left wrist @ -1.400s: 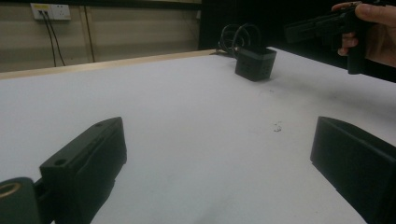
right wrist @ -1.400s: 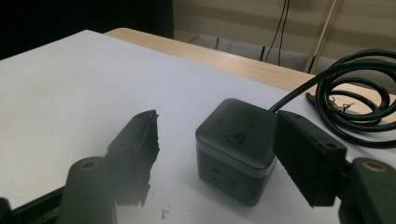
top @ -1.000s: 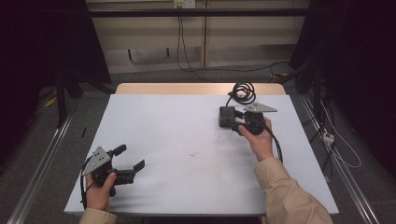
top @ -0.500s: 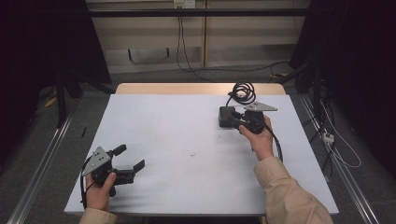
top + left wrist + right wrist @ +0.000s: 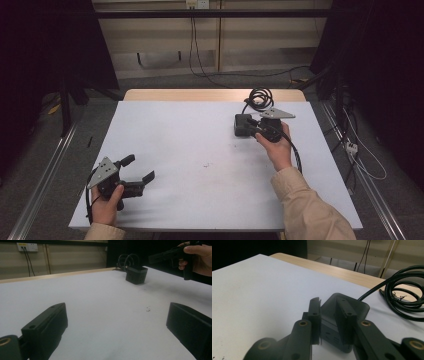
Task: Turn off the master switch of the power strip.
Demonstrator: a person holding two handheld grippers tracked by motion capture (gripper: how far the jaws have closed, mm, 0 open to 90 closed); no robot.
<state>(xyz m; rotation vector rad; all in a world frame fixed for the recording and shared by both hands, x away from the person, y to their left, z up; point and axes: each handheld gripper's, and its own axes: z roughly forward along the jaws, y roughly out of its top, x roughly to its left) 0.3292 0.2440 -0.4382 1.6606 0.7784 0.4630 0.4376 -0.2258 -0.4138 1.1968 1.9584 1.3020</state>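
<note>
At the far right of the worktop (image 5: 200, 130), the right tool (image 5: 329, 322) reaches the black power adapter (image 5: 345, 308), jaws narrowed but seemingly not yet clamped, probably lining up a grip. The left tool (image 5: 137, 172), jaws apart, waits near left.

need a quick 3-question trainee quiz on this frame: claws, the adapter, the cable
1. True or false: the left claw is shut.
2. Multiple choice: where does the coiled black cable lie? A) at the far edge of the table, just beyond the black adapter; B) beside the left claw; C) at the table's near edge.
3. Fill in: the claw closer to the black adapter is the ____ claw.

Key: 1 false, its jaws stand wide apart with bare table between them. 2 A. 3 right.
</note>
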